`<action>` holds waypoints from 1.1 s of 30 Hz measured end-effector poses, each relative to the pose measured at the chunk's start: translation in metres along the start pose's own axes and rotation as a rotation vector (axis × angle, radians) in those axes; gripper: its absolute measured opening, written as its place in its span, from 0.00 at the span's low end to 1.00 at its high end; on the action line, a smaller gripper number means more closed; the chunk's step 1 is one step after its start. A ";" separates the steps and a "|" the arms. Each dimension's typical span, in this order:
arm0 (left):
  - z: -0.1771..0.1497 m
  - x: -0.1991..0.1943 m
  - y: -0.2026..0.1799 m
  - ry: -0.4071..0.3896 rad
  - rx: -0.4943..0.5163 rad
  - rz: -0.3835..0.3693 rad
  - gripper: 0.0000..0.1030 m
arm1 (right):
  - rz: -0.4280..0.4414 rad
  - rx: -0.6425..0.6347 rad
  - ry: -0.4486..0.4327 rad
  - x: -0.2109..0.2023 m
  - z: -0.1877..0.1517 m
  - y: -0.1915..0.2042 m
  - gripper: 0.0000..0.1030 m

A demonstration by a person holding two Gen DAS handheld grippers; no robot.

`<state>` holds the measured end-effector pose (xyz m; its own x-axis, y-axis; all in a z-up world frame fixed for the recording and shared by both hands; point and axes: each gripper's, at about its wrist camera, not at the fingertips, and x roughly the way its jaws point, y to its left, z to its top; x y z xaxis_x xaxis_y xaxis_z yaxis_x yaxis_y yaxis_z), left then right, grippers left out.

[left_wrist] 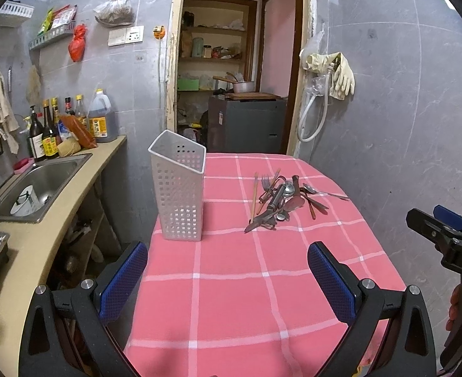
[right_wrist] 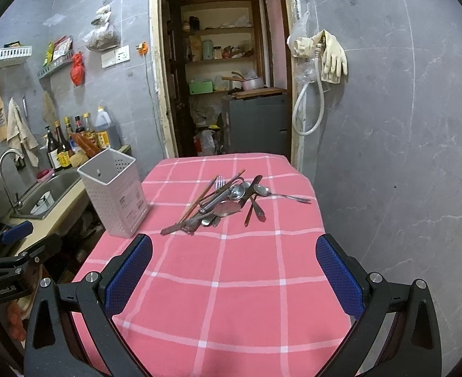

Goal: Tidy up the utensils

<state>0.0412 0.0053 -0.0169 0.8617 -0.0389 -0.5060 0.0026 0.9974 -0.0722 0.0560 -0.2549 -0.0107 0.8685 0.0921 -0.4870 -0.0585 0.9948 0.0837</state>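
Note:
A pile of utensils, with spoons, a fork, chopsticks and a knife, lies on the pink checked tablecloth. It also shows in the right wrist view. A white perforated utensil holder stands upright at the table's left edge and looks empty; it also shows in the right wrist view. My left gripper is open and empty, held above the near part of the table. My right gripper is open and empty, also short of the pile.
A sink and counter with sauce bottles run along the left. An open doorway to a storeroom is behind the table. Rubber gloves and a hose hang on the grey tiled wall at the right.

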 end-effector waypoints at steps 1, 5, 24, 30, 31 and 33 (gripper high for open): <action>0.002 0.003 0.001 -0.003 0.002 -0.006 0.99 | -0.004 0.002 -0.001 0.003 0.003 0.000 0.99; 0.015 0.017 0.005 -0.028 0.012 -0.031 0.99 | -0.026 0.018 -0.006 0.010 0.013 0.003 0.99; 0.102 0.082 -0.007 -0.171 0.097 -0.201 1.00 | -0.142 0.054 -0.103 0.035 0.083 -0.008 0.99; 0.112 0.102 -0.019 -0.154 0.094 -0.217 0.99 | -0.150 0.056 -0.093 0.055 0.095 -0.021 0.99; 0.114 0.106 -0.021 -0.149 0.096 -0.219 0.99 | -0.146 0.056 -0.092 0.060 0.098 -0.026 0.99; 0.116 0.113 -0.027 -0.137 0.101 -0.218 1.00 | -0.142 0.055 -0.086 0.069 0.100 -0.033 0.99</action>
<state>0.1975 -0.0188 0.0276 0.8956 -0.2518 -0.3668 0.2403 0.9676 -0.0775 0.1670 -0.2859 0.0401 0.9052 -0.0553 -0.4213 0.0922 0.9934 0.0679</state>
